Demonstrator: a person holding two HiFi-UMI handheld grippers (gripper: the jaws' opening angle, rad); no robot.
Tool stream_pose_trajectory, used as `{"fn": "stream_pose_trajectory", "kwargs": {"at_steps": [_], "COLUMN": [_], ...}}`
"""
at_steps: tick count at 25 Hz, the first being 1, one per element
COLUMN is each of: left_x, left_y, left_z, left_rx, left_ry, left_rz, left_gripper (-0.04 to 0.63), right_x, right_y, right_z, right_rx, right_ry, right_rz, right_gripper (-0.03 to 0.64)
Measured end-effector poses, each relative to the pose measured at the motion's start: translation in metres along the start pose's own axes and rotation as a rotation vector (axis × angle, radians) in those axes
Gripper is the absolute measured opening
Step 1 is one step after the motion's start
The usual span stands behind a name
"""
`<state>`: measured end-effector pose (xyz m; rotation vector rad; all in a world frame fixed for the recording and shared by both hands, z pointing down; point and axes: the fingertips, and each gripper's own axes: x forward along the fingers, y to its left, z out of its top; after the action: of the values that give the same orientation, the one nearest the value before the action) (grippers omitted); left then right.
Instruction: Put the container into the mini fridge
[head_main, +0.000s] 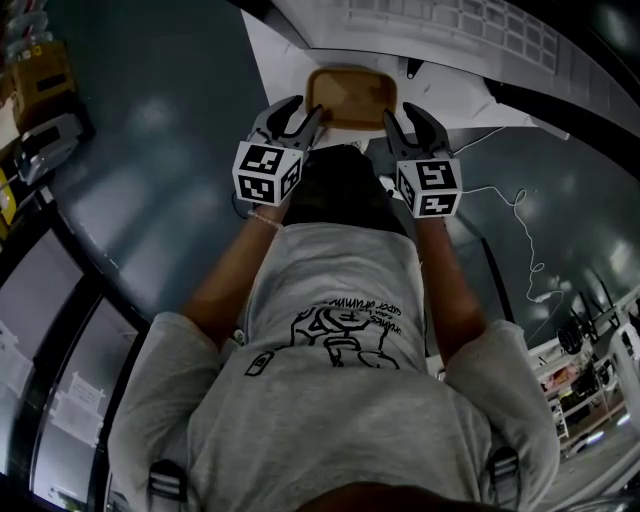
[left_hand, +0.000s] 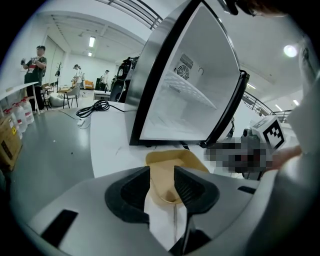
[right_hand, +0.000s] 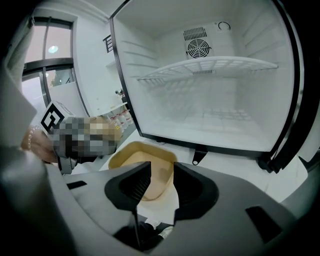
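A shallow tan container rests on the white table just in front of the open mini fridge. My left gripper is at its left end and my right gripper at its right end. In the left gripper view, the container's near corner lies between the open jaws of the left gripper, and the pads do not press on it. In the right gripper view, the container's rim sits between the right gripper's jaws, with a gap at one side.
The fridge is empty inside, with one wire shelf across its upper half, and its door is swung wide. A black cable lies on the table at the left. People stand far back, and a cardboard box sits on the floor.
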<state>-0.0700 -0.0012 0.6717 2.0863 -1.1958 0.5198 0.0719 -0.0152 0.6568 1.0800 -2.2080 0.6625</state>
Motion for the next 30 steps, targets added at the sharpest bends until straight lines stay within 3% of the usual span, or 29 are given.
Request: {"fn": "stream_pose_trajectory", "kwargs": {"at_steps": [30], "left_x": [0.027], "left_y": [0.011], "left_z": [-0.025], "left_rx": [-0.06], "left_ry": [0.071], "left_rz": [-0.014], "left_gripper": [0.178], "right_x": [0.03], "right_y": [-0.009], "right_z": [-0.036], "right_rx": [0.074], "right_ry": [0.077], "right_rz": [0.019], "right_gripper": [0.14]}}
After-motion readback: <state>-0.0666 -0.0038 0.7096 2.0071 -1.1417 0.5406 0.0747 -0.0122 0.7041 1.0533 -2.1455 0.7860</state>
